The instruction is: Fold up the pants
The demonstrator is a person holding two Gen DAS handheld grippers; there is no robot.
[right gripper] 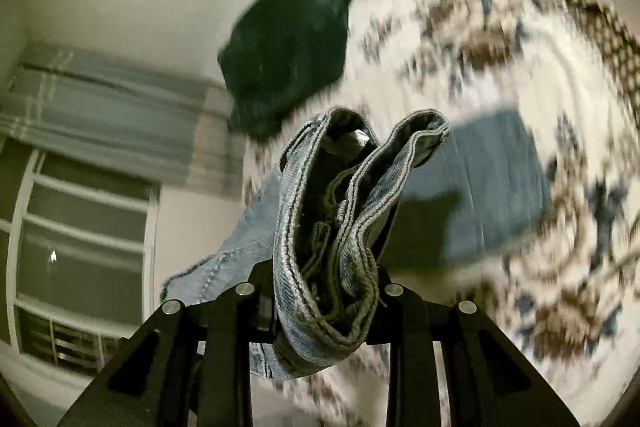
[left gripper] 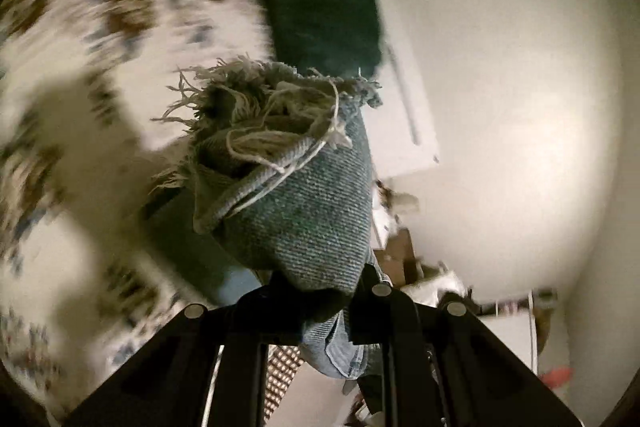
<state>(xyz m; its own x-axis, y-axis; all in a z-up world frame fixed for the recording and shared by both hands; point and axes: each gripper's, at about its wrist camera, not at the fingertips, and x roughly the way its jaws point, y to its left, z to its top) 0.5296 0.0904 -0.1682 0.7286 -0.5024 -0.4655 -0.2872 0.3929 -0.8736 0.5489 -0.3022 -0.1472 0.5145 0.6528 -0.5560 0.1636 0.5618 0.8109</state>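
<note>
The jeans (left gripper: 304, 211) are hanging in the air between the two grippers, lifted off the patterned bedspread (left gripper: 120, 7) that is filling the upper left of the left wrist view and the right half of the right wrist view.

The left gripper (left gripper: 320, 291) is pinching a frayed leg hem, its jaws pressed onto bunched denim at the lower centre of the frame, with loose white threads spilling out above. The right gripper (right gripper: 320, 303) is clamping the waistband (right gripper: 332, 227), which is folding over itself in thick loops at the centre of that frame; more of the jeans seem to be lying on the bedspread at mid right, though blur is making that hard to tell.

A dark folded garment (right gripper: 288, 51) is resting near the top centre of both views, and a window (right gripper: 80, 235) is showing at lower left in the right wrist view.

The denim is looking heavy and fairly stiff for cloth, so it is likely to hang straight and keep a crease, and it is not slippery. The waistband, with its doubled seams, is probably the firmest place to grip. The frayed hem is weaker: holding the woven cloth below the fringe seems safer than holding the threads.
</note>
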